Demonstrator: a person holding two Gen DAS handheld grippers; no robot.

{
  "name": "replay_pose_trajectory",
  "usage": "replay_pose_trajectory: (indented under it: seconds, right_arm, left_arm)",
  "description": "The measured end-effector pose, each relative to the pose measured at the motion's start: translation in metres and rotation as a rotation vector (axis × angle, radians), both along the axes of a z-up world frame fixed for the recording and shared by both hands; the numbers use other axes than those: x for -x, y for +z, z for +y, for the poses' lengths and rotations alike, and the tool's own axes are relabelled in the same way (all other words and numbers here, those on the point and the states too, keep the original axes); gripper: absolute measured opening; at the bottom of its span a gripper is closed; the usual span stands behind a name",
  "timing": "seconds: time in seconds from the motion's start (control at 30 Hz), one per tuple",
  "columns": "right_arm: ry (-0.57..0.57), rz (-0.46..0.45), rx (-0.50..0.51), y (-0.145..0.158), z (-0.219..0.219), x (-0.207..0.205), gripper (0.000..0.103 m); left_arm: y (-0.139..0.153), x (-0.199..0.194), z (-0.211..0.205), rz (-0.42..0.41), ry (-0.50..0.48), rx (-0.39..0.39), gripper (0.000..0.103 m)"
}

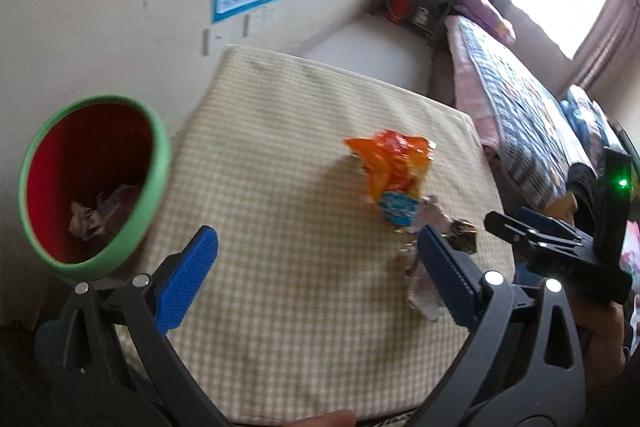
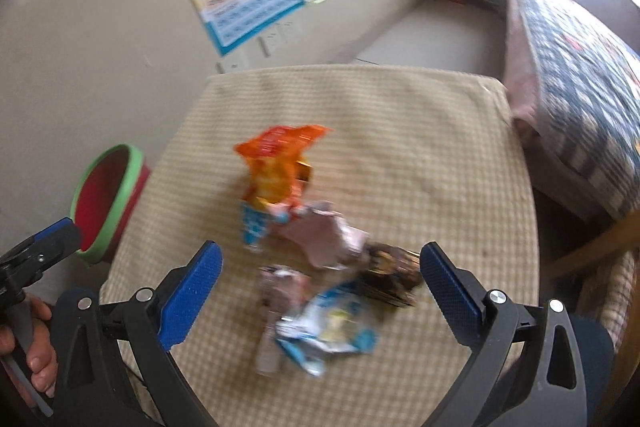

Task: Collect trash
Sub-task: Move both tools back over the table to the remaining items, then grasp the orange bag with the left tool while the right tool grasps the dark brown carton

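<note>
Left tongs (image 1: 316, 269): spread wide, nothing between the blue pads (image 1: 188, 277), held above the checked worktop (image 1: 280, 131). Right tongs (image 2: 318, 291): likewise spread wide and unloaded, above the wrapper cluster.

Trash on worktop: orange snack bag (image 2: 276, 171) near centre; pink wrapper (image 2: 324, 239) touching its near end; dark wrapper (image 2: 390, 277) just beside the pink one; white-and-blue wrapper (image 2: 328, 329) nearest the right wrist camera.

Bin (image 1: 94, 183), green rim, red inside: at left edge of worktop, crumpled wrappers (image 1: 100, 213) at bottom.
</note>
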State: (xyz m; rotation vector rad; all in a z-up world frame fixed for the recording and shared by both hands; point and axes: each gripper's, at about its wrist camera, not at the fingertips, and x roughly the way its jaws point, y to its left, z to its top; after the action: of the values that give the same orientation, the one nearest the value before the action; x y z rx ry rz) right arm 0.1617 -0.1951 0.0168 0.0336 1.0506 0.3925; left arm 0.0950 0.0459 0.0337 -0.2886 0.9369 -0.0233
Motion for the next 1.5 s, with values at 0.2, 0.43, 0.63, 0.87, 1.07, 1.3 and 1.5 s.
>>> replay_pose_trajectory:
  seconds: [0.2,0.43,0.63,0.87,1.07,1.3,1.5]
  right_arm:
    - [-0.031,0.068,0.029,-0.024,-0.021,-0.006,0.096]
    - [-0.063,0.135,0.027,-0.053,-0.03,-0.017,0.095]
    - [-0.064,0.192,0.022,-0.075,-0.03,-0.026,0.086]
    - [-0.046,0.217,0.018,-0.085,-0.027,-0.03,0.065]
    - [-0.049,0.195,-0.008,-0.079,-0.032,-0.035,0.058]
    - [-0.042,0.17,0.006,-0.075,-0.031,-0.043,0.056]
    - [-0.025,0.158,0.023,-0.077,-0.029,-0.044,0.057]
  left_arm:
    - [-0.004,-0.022,-0.029,0.015,-0.054,-0.001,0.097]
    - [-0.017,-0.037,-0.043,0.05,-0.088,-0.004,0.097]
    - [-0.034,-0.046,-0.045,0.087,-0.089,0.009,0.097]
    - [-0.048,-0.059,-0.048,0.119,-0.103,0.019,0.097]
    - [-0.06,-0.072,-0.057,0.147,-0.134,0.047,0.097]
    - [-0.073,-0.091,-0.074,0.175,-0.172,0.045,0.097]
    - [-0.086,-0.105,-0.079,0.193,-0.168,0.046,0.093]
